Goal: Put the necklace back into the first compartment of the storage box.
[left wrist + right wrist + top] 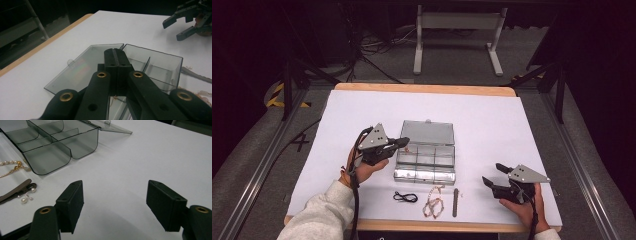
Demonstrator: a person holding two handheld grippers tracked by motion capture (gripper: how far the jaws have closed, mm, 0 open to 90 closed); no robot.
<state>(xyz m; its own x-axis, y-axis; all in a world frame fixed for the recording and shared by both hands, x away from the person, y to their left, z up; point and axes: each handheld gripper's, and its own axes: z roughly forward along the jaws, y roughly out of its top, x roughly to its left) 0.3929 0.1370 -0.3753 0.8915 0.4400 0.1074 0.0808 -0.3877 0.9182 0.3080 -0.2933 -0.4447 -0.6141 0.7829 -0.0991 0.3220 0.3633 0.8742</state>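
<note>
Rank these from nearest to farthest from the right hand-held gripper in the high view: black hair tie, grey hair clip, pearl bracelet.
From the right hand-held gripper:
1. Grey hair clip, nearest, lying just to its left near the table's front edge.
2. Pearl bracelet, next to the left, beside the clip.
3. Black hair tie, farthest left, in front of the clear box.

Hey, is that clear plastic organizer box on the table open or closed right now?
Open. The organizer box has its lid folded back flat on the table, leaving the compartments uncovered.

Black claws (406,142), brass screw rings, grey triangular plates, pale sleeve (319,212).
</note>
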